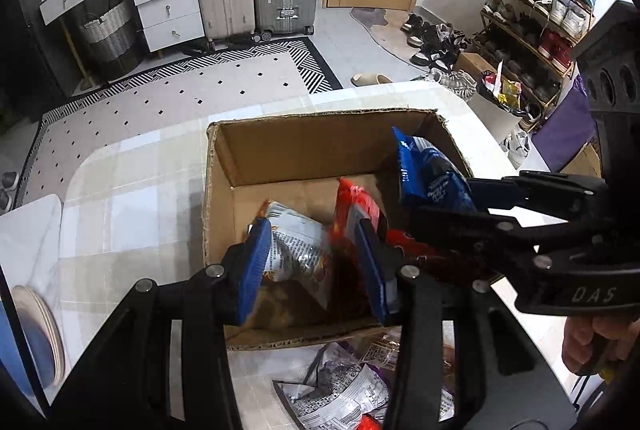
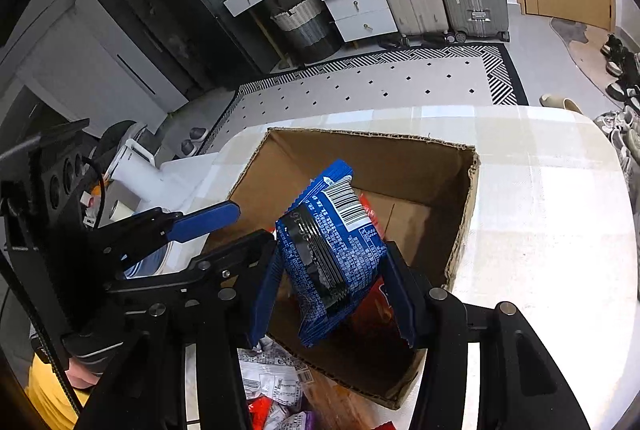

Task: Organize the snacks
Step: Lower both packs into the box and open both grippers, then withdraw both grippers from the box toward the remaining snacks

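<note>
right gripper (image 2: 334, 294), clamping blue packet (image 2: 332, 250), over box (image 2: 460, 230)

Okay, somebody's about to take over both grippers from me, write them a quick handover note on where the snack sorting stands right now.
Left gripper: shut on a silver and orange snack pack, held down inside the cardboard box.
Right gripper: shut on a blue snack pack, held above the box opening, not yet released.
In the box: a red pack leans near the right gripper's side.
Done: at least that red pack is already boxed.
Left: release both held packs into the box, then fetch the loose packs lying on the table in front of the box's near wall.
</note>
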The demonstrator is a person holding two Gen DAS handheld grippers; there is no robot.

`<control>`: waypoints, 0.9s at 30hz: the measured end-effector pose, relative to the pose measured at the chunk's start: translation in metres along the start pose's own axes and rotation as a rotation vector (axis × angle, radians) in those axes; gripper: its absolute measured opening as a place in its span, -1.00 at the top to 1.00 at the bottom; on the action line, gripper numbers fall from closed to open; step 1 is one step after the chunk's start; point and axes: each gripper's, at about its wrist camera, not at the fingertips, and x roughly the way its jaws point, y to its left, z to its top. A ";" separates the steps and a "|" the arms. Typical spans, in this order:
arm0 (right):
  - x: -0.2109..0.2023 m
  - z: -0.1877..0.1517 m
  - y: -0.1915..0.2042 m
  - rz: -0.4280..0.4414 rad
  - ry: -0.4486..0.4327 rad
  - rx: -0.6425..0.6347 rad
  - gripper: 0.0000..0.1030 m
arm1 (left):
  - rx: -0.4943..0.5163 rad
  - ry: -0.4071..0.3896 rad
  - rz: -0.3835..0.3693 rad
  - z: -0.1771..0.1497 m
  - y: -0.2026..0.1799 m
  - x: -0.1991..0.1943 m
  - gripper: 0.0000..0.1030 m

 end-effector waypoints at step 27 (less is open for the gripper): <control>-0.065 -0.010 0.038 -0.037 -0.088 -0.039 -0.13 | -0.033 -0.054 0.002 -0.037 0.008 -0.090 -0.04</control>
